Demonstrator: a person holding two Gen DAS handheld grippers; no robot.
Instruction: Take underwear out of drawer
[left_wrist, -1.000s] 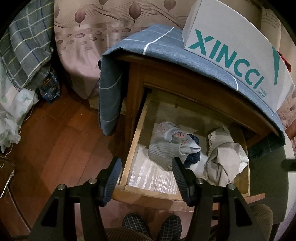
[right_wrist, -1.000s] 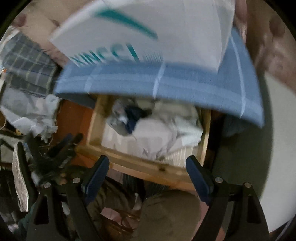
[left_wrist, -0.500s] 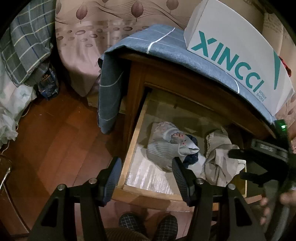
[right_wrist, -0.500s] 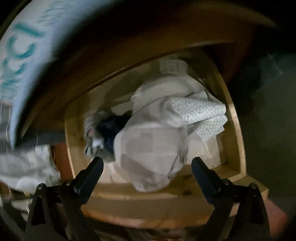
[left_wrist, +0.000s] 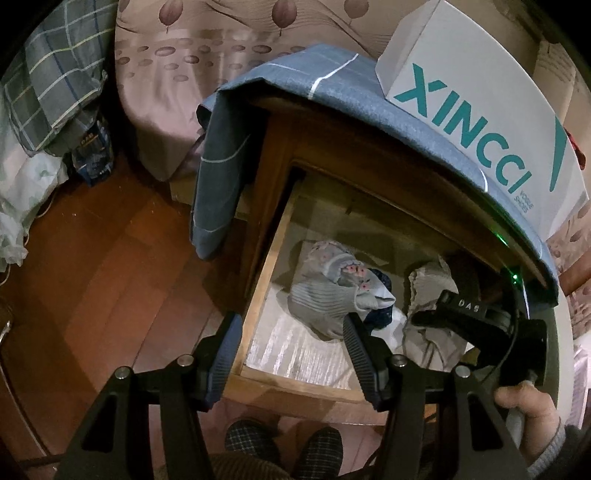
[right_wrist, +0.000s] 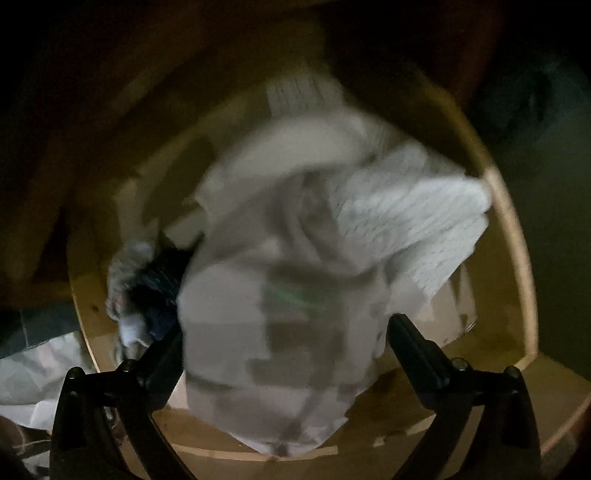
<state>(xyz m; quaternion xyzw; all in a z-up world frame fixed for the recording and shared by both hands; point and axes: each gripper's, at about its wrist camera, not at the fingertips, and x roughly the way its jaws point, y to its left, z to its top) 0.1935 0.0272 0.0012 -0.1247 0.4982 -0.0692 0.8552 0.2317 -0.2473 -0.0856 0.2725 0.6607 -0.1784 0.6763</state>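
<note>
Underwear (right_wrist: 280, 325), a pale crumpled garment, lies at the right of the open wooden drawer (left_wrist: 258, 295), beside a grey sock bundle (left_wrist: 332, 295). The right gripper (right_wrist: 284, 332) points down over it, its jaws having just been opening wide, nothing pinched. The left gripper (left_wrist: 288, 350) hovers half-spread, empty. Risk: the wide jaws could gather the patterned cloth (right_wrist: 424, 229) alongside too.

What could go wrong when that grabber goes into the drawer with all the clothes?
1. The right hand-held gripper hangs wide open over the pale underwear, with other folded cloth touching it. It might pinch both and drag extra clothes out.
2. The drawer sits under the blue cloth draped over the cabinet top. Lifting up could snag that overhang.
3. The right view is blurred and dark, so the aim may be off.
</note>
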